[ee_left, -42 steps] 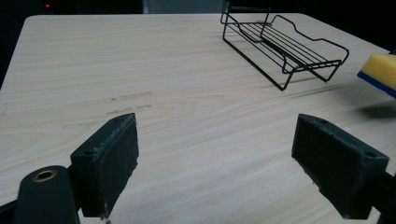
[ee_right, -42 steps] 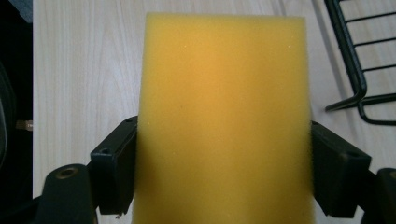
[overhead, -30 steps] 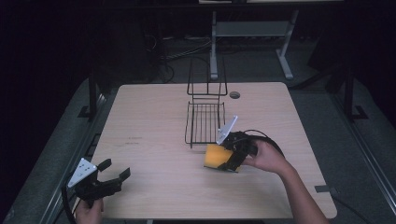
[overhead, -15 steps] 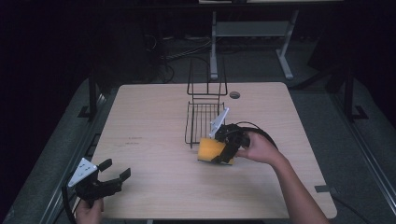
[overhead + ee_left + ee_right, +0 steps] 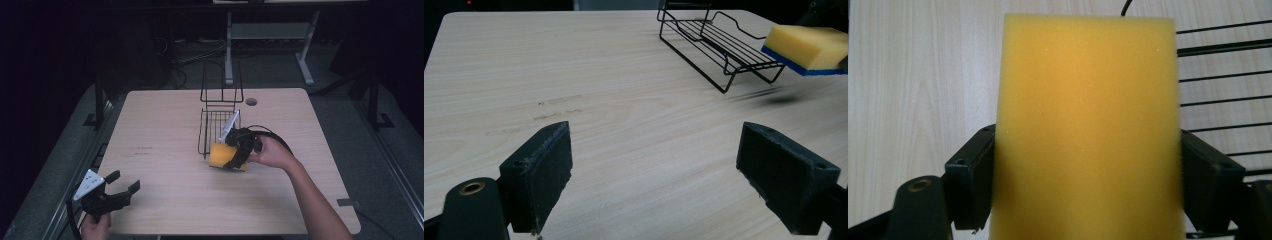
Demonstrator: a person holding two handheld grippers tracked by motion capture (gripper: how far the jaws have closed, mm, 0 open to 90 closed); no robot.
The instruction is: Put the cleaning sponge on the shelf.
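A pale wooden table [image 5: 165,150] is taking up most of the room's lit area. Near its middle a black wire rack [image 5: 216,127] is standing, its tall back toward the far edge and its low tray facing the person.

The right gripper [image 5: 236,159] is holding a yellow sponge [image 5: 222,156] with a blue underside in the air just beside the rack's near right corner. In the right gripper view the jaws are pressing on the sponge's two long sides, so its long axis is running straight out ahead of them, with the rack's wires lying ahead and to one side. The rack is sitting just beyond the sponge, toward the far edge, so the coming move looks like a short carry forward and over the tray's front edge. Whether the sponge is already overlapping that edge is hard to judge from above.

The left gripper [image 5: 121,190] is waiting at the near left corner, well apart from the rack, its jaws spread wide and holding nothing.
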